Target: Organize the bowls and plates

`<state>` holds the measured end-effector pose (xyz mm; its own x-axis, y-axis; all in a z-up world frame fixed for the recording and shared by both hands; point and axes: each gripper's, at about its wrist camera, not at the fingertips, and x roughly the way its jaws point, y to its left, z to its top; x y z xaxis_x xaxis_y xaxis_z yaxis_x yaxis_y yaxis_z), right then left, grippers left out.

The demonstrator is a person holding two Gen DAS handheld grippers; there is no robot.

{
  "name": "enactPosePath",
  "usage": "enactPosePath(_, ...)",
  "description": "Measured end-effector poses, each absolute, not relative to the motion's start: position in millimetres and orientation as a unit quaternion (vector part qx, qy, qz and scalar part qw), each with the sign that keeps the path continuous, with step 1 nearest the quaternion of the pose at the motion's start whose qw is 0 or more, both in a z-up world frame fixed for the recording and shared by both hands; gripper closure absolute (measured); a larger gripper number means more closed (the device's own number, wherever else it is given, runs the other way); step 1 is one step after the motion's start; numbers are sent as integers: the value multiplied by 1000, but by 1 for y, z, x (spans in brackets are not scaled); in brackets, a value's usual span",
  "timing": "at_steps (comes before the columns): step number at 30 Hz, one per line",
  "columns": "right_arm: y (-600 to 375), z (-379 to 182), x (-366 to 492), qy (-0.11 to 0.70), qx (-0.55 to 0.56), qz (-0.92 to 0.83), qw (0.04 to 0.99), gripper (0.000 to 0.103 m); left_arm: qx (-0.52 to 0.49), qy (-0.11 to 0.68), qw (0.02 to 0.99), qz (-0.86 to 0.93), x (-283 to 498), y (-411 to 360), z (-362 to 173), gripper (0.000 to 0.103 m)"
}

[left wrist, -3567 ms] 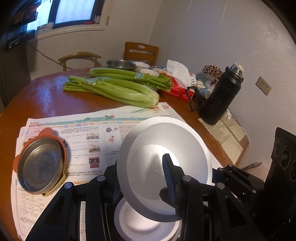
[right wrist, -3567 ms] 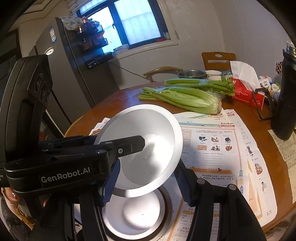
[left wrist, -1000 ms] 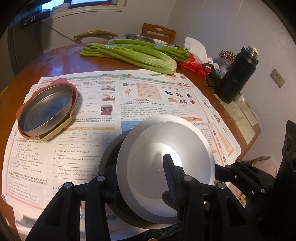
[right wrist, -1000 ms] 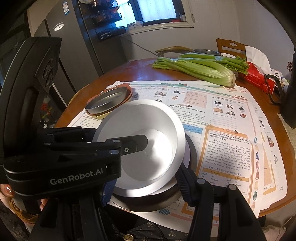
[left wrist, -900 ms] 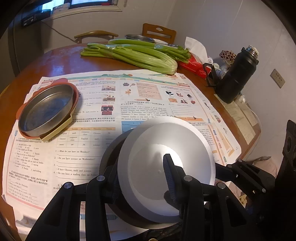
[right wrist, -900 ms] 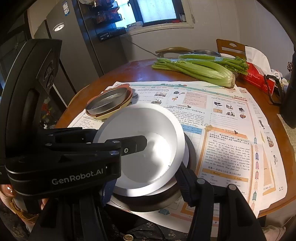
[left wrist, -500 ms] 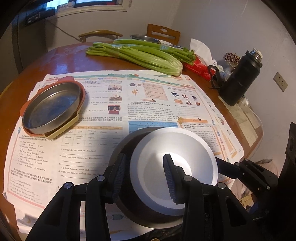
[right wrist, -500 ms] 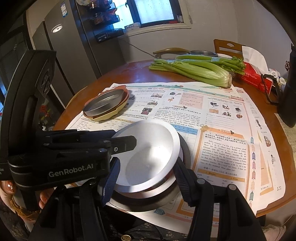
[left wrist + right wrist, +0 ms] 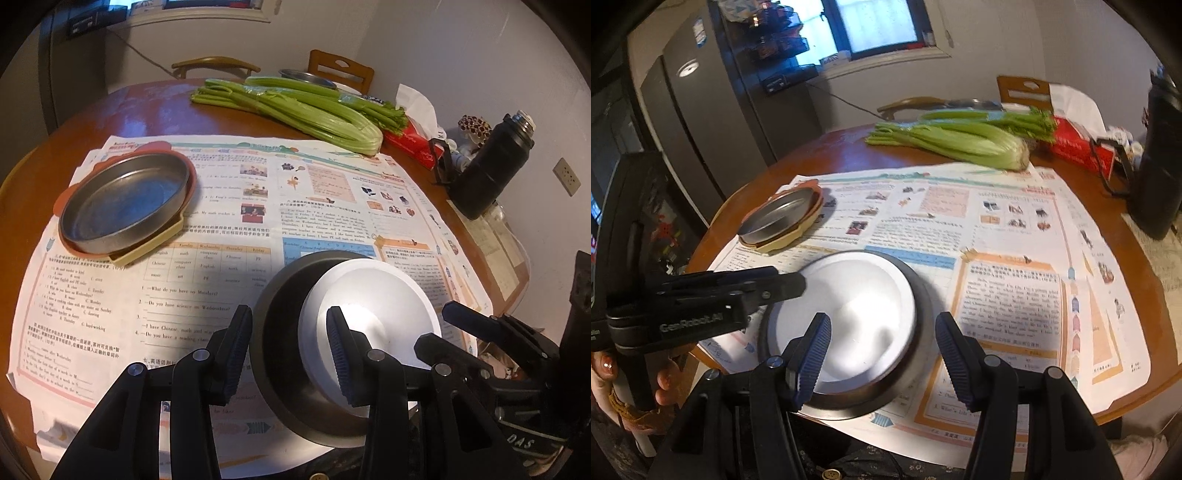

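A white bowl [image 9: 373,302] [image 9: 849,317] rests nested in a dark metal bowl [image 9: 280,325] [image 9: 916,332] near the table's front edge. My left gripper [image 9: 288,350] is open, its fingers straddling the dark bowl's near left rim without clamping it. My right gripper [image 9: 882,354] is open, just behind and above the nested bowls, touching neither. A steel pan [image 9: 125,199] [image 9: 775,214] sits stacked on an orange plate [image 9: 186,184] and a yellow plate [image 9: 155,243] at the left.
Printed paper sheets [image 9: 221,229] cover the round wooden table [image 9: 110,110]. Celery [image 9: 295,107] lies at the back. A red tissue box [image 9: 410,144] and a black thermos [image 9: 487,170] stand at the right. Chairs and a steel bowl [image 9: 306,77] are behind.
Both grippers lowered the white bowl into the dark bowl, then opened and let go. Both have pulled back, the right one also to the right.
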<state>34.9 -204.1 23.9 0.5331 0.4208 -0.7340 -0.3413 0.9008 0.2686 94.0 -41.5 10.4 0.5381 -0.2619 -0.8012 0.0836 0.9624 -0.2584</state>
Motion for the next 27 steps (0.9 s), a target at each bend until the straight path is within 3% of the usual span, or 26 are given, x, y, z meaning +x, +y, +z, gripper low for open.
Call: enactPosePath(27,-183,-9,47,492,62,248,833,39,-123,503,848,-113,106,-41,-23,52)
